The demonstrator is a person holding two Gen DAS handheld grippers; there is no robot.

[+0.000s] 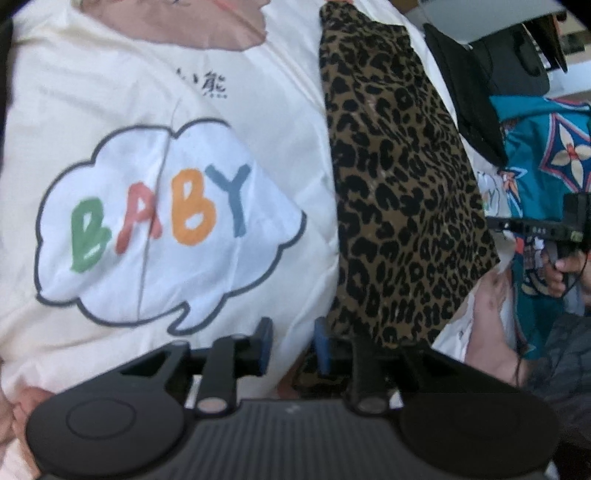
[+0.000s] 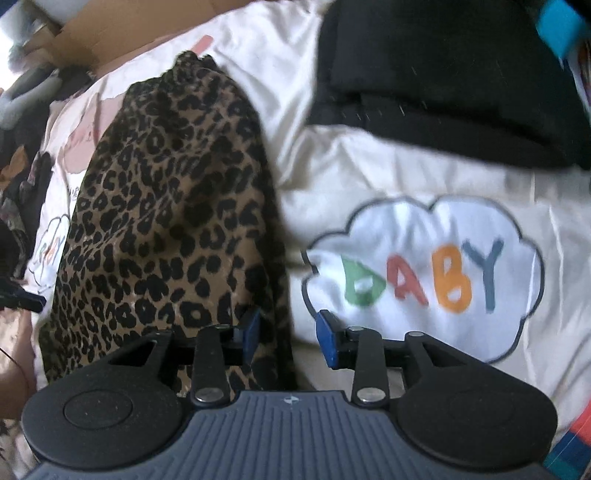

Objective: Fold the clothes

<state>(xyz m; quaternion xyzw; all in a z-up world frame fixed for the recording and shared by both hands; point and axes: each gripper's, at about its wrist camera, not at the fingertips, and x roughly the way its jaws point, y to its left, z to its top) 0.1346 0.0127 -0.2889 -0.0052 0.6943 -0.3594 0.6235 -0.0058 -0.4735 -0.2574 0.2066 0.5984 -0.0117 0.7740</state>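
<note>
Left wrist view, left to right: cream bedcover [image 1: 92,92] spread flat, printed with a cloud outline enclosing the coloured word BABY [image 1: 162,218]; small dark characters printed above the cloud; a pink printed patch at the top edge. Leopard-print garment [image 1: 402,192] laid lengthwise on the bedcover just right of the cloud, narrow at the far end, wider toward the camera, near edge reaching the fingers. Left gripper [image 1: 291,343] at bottom centre, angled down, blue-padded fingers [image 1: 265,338] spread, nothing pinched; left finger over cream cloth, right finger at the garment's near left edge. Folded black clothing [image 1: 469,99] beyond the garment; teal patterned fabric [image 1: 543,155] at far right. A hand [image 1: 569,269] gripping a black handle at the right edge. Right wrist view, left to right: cardboard box [image 2: 110,33] at top left behind the bed; same leopard-print garment [image 2: 166,206] filling the left half, lying on the cream bedcover [image 2: 369,177]. Right gripper [image 2: 286,338] at bottom centre, jaws parted with a clear gap, gripping nothing; left finger above the garment's right edge, right finger above cream cloth. Second BABY cloud print [image 2: 424,280] on the right; folded black clothing [image 2: 443,70] above it, resting on the bedcover. Contact between pads and cloth not determinable in either view.
</note>
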